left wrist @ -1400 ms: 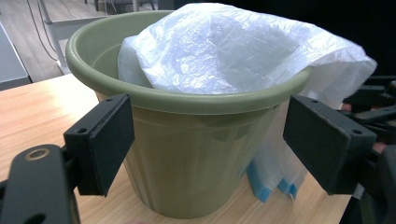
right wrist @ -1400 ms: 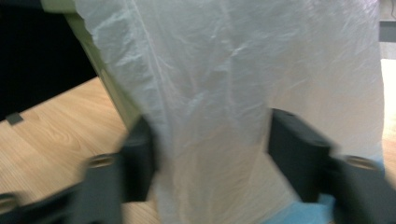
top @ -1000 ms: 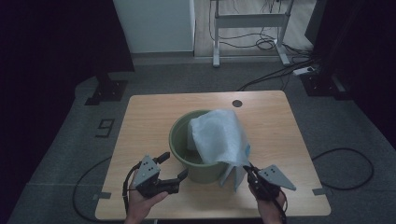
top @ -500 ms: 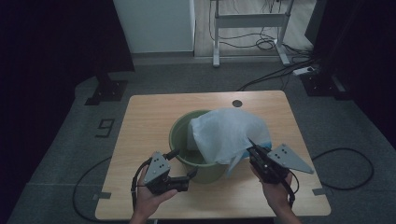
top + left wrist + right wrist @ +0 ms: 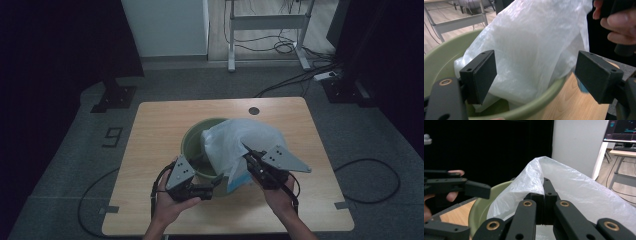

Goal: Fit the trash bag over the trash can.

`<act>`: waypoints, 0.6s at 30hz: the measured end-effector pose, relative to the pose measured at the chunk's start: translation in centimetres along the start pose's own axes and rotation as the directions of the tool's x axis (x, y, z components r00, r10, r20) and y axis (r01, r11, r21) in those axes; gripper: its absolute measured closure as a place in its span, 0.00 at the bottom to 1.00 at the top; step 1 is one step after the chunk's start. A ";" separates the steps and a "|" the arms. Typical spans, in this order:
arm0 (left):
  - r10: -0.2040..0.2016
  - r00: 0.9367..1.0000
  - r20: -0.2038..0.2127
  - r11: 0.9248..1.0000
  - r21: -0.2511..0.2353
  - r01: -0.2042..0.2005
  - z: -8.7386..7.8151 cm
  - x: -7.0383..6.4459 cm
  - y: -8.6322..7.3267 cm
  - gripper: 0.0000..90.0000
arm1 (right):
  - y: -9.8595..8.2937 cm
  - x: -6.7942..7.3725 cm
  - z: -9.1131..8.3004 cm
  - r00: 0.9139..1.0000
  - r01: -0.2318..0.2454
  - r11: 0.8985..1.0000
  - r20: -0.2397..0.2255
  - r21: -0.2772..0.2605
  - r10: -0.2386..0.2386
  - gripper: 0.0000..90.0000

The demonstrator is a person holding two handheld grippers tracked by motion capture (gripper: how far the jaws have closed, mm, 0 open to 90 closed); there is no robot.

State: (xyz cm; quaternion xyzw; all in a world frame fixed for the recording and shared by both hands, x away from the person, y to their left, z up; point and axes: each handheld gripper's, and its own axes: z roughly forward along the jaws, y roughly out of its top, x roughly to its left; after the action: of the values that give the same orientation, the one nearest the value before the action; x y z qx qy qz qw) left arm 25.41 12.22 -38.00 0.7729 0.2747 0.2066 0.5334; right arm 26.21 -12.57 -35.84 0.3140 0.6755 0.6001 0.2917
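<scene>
A green plastic bucket [image 5: 192, 145] stands in the middle of the wooden table [image 5: 150, 125]. A white translucent plastic bag [image 5: 240, 140] lies half in it and hangs over its right rim. My right gripper [image 5: 248, 154] is at the bucket's right front, shut on a fold of the bag [image 5: 574, 187]. At the bucket's near rim my left gripper [image 5: 214, 183] is open. In the left gripper view its pads [image 5: 482, 75] stand on either side of the rim [image 5: 534, 107], with the bag [image 5: 534, 50] between them, untouched. The bucket's bottom is hidden.
A small black round cap [image 5: 254, 110] sits near the table's far edge. Cables [image 5: 370, 175] trail over the grey floor on the right. A metal desk frame [image 5: 265, 22] stands behind the table. A "9" [image 5: 114, 136] is marked on the floor at the left.
My right gripper has moved away from the table's front edge and leftward, carrying the bag's edge up over the bucket. My left gripper has shifted right, up to the bucket's near rim.
</scene>
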 end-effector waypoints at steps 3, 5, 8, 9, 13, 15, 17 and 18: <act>0.000 1.000 -0.001 1.000 -0.002 0.000 0.4 0.0 0.3 0.23 | 0.0 0.1 0.1 1.000 0.004 1.000 -0.007 0.003 -0.004 0.99; 0.005 1.000 -0.002 1.000 -0.005 -0.005 0.9 -0.2 0.8 0.28 | -0.1 0.2 0.1 1.000 0.010 1.000 -0.014 0.008 -0.010 0.99; 0.006 1.000 0.000 1.000 0.001 -0.006 1.5 -0.3 1.2 0.37 | -0.2 0.1 0.0 1.000 0.011 1.000 -0.018 0.009 -0.010 0.99; 0.006 1.000 0.003 1.000 0.003 -0.006 1.7 -0.3 1.3 0.41 | -0.2 0.1 0.0 1.000 0.009 1.000 -0.019 0.011 -0.009 0.99; -0.002 1.000 -0.003 1.000 0.000 0.002 2.2 -0.5 1.4 0.55 | -0.5 -0.1 -0.1 1.000 0.001 1.000 -0.021 0.013 -0.001 0.99; -0.004 1.000 -0.004 1.000 -0.002 0.004 2.3 -0.5 1.3 0.64 | -0.6 -0.2 -0.2 1.000 -0.002 1.000 -0.021 0.014 0.002 0.99; -0.022 1.000 -0.001 1.000 -0.015 0.022 2.6 -0.6 1.3 0.72 | -0.6 -0.3 -0.2 1.000 -0.009 1.000 -0.023 0.016 0.009 0.99; -0.025 1.000 0.001 0.999 -0.019 0.025 2.7 -0.6 1.3 0.76 | -0.6 -0.3 -0.2 1.000 -0.010 1.000 -0.024 0.016 0.010 0.99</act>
State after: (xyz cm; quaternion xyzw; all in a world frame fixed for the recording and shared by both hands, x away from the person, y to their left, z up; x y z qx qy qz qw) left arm 26.87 9.58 -37.72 0.7642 0.2823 0.2021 0.5435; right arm 26.20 -12.97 -36.44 0.3124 0.6820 0.6000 0.2782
